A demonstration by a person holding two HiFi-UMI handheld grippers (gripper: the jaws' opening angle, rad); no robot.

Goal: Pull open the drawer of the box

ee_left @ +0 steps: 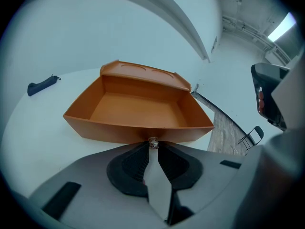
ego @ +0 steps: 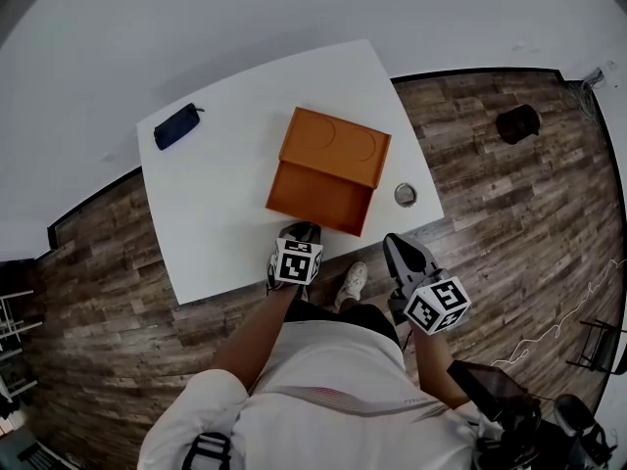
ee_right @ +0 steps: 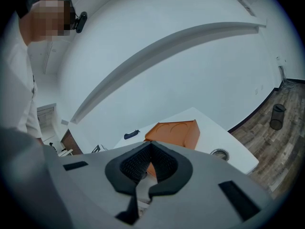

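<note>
Slippage off the tiny knob [ee_left: 153, 141] is being risked, the drawer [ee_left: 138, 109] being held only by the left gripper [ee_left: 153, 148] clamped there, the right gripper [ee_right: 150, 143] being carried closed, empty

A white table [ego: 220, 233] stands on a dark wooden floor [ego: 490, 233]; a dark blue pouch [ego: 176, 125] lies near its far left corner; a round metal-rimmed disc [ego: 406, 195] sits near its right edge; a dark bin [ego: 517, 123] stands well apart on the floor
</note>
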